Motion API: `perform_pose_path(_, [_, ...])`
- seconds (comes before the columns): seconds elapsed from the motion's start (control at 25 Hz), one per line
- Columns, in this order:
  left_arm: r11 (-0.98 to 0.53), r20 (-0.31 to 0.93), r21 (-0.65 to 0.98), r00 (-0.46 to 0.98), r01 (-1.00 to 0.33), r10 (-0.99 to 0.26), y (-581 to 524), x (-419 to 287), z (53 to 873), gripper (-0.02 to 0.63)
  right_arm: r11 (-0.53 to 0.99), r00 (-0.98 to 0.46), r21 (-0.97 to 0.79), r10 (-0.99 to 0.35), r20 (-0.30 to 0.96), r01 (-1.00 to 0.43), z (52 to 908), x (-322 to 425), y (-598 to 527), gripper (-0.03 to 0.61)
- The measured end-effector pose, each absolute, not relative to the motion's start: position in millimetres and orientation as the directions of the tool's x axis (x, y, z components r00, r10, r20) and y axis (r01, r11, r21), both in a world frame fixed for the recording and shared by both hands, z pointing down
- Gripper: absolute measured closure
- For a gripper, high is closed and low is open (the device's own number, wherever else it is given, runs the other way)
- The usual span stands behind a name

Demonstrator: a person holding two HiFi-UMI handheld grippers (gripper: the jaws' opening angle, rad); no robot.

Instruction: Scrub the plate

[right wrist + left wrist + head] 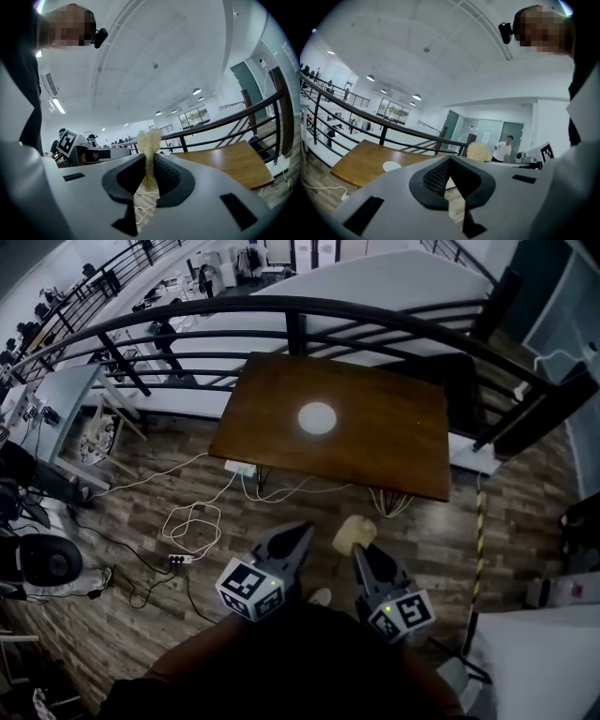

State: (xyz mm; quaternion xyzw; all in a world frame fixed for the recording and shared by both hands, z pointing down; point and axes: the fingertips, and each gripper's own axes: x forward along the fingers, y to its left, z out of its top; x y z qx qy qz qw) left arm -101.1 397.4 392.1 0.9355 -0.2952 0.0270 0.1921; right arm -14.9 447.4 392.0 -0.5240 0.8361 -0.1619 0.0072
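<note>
Yellow, coarse sponge (pixel 149 140) pinched upright between the jaws of right gripper (pixel 149 174), upper part standing free above the pads. Grip looks firm, no sag visible. Nothing in left gripper (pixel 449 161): jaws clenched, tips meeting, only floor seen through the gap behind them.

White plate (pixel 317 418) lying flat near centre of dark wooden table (pixel 384 442), alone on the top, well apart from both grippers. Black railing (pixel 281 307) just behind the table. White cables (pixel 192 519) looped on plank floor between person and the table's near edge. Both grippers low in head view, side by side, pointing toward the table, roughly level.

Step in hand, by judgement: approach. Scrubbing not yet begun, no contact with plate.

To do it well:
- Step over or round the cables; avoid a snagged foot.
- Bring sponge down onto plate face with its free upper part leading; tilt right gripper downward so the hard jaw tips stay off the plate surface.
- Open the left jaws before arrival and pin or press the rim; otherwise likely to slide on the smooth tabletop.
- Scrub in small circles from centre out to rim, moderate pressure; too much likely to fold the sponge or squeeze it out of the pinch.
- Mind drift toward the table edge under the strokes.
</note>
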Motion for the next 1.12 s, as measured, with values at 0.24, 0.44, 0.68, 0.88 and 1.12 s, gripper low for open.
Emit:
perform_pose_path(0.24, [-0.761, 0.157, 0.365, 0.841, -0.537, -0.518, 360.0, -89.8, 397.5, 0.603, 0.38, -0.44, -0.302, -0.884, 0.16, -0.874, 393.5, -12.3, 410.6, 0.523])
perform_pose_path(0.44, [-0.769, 0.156, 0.367, 0.85, -0.523, -0.503, 302.9, -96.7, 403.8, 0.603, 0.363, -0.423, -0.294, -0.89, 0.173, -0.884, 399.3, -19.3, 354.1, 0.522])
perform_pose_path(0.68, [-0.793, 0.144, 0.351, 0.865, -0.499, -0.481, 224.1, -115.0, 402.2, 0.604, 0.353, -0.404, -0.268, -0.899, 0.168, -0.896, 403.7, -39.5, 275.0, 0.522])
perform_pose_path(0.88, [-0.802, 0.136, 0.34, 0.869, -0.492, -0.476, 161.8, -138.8, 398.0, 0.604, 0.346, -0.392, -0.242, -0.902, 0.18, -0.907, 396.5, -61.7, 211.5, 0.523])
perform_pose_path(1.12, [-0.813, 0.115, 0.322, 0.873, -0.485, -0.475, 113.6, -149.8, 396.8, 0.603, 0.335, -0.37, -0.212, -0.915, 0.159, -0.918, 384.1, -67.0, 157.5, 0.523])
